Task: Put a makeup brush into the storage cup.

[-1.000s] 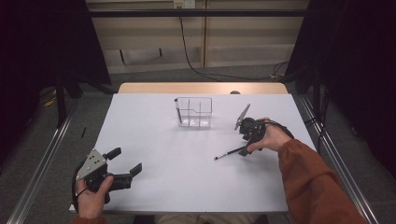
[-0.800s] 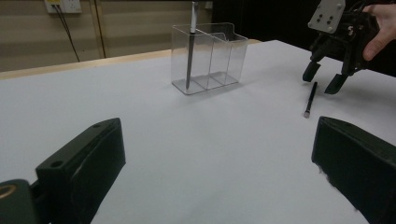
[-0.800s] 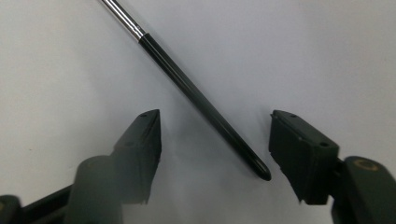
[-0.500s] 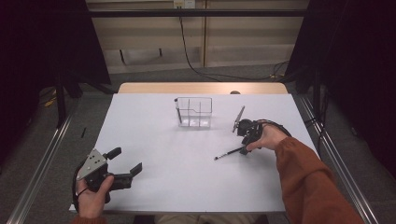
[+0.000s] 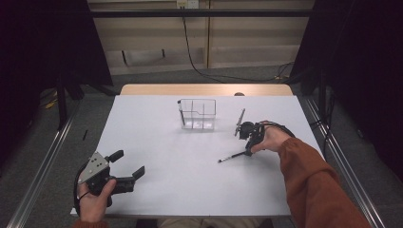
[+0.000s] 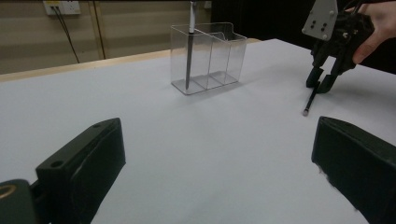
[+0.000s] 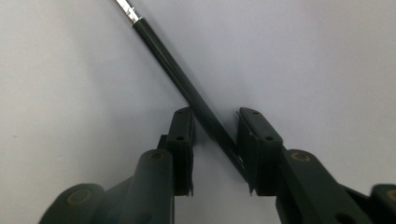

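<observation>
Pen is the thing under the right gripper: a slim black one with a pale tip, lying flat on the white table to the right of the middle. In the right gripper view the pen runs slantwise between the two black jaws, its silver-banded end pointing away from them. Those jaws have just been closing; they stand narrow on either side of the shaft, one close against it and a gap showing at the other, so they do not yet pinch it. From the left gripper view the right gripper points down at the pen.

Just behind, near the table's far middle, stands a clear divided holder with another dark pen upright in its left compartment.

Well apart, at the near left corner, the left gripper rests in the person's hand with its jaws spread wide and nothing between them.
</observation>
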{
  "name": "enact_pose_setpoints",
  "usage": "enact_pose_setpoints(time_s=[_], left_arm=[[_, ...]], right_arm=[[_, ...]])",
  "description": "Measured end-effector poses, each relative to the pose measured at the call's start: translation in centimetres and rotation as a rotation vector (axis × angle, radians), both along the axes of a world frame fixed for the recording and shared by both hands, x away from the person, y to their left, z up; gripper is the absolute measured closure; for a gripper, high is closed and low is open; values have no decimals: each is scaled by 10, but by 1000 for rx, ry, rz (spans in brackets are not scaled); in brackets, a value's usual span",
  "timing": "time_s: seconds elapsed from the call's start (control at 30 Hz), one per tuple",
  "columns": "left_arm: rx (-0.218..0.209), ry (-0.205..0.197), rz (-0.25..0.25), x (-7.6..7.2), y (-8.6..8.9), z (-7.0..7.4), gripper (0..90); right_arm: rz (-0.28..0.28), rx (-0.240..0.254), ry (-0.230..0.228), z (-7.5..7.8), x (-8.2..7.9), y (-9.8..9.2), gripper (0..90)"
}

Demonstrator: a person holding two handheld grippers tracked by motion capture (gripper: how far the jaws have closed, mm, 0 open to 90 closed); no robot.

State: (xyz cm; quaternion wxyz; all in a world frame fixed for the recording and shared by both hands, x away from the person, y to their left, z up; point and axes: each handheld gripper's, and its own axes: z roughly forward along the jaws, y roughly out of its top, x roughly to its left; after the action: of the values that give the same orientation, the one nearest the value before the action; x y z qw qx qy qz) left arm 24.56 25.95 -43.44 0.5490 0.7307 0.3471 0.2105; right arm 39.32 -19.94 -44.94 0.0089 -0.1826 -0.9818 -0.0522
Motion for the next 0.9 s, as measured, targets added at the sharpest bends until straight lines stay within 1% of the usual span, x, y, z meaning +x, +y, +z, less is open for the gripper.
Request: enact_pose_setpoints(time_s=[0.03,0.1,0.2,0.27,0.33,0.43,0.5,0.6,0.63,0.67,0.77,0.83,0.9], left_arm=[[-3,3,-4,0,-1,0,27],[5,2,-8,0,-1,-1,27],[-3,7,-5,0,0,-1,27],[-5,10,-5,1,0,-1,27],[-5,11,-3,1,0,-1,27],[-5,14,-2,2,0,-1,27],[2,9,-1,2,0,-1,27],[3,11,-2,2,0,-1,27],[1,11,-3,2,0,-1,27],[2,12,-3,3,1,-1,27],[-2,10,0,3,1,-1,27],[-5,9,1,2,1,-1,27],[-2,10,0,2,0,-1,27]], right_arm=[[9,2,0,0,0,0,709],[8,0,6,0,0,0,751],[21,-9,12,0,0,2,803],[25,-3,11,0,0,2,841],[16,3,16,0,0,1,847],[20,3,9,0,-1,1,848],[19,5,9,0,0,0,849],[3,20,15,1,0,-2,849],[5,23,14,0,0,-3,850],[-9,23,18,1,0,-3,850],[-5,35,11,1,0,-4,850],[-12,41,-9,1,-2,-4,850],[-12,51,-19,1,-3,-4,850]])
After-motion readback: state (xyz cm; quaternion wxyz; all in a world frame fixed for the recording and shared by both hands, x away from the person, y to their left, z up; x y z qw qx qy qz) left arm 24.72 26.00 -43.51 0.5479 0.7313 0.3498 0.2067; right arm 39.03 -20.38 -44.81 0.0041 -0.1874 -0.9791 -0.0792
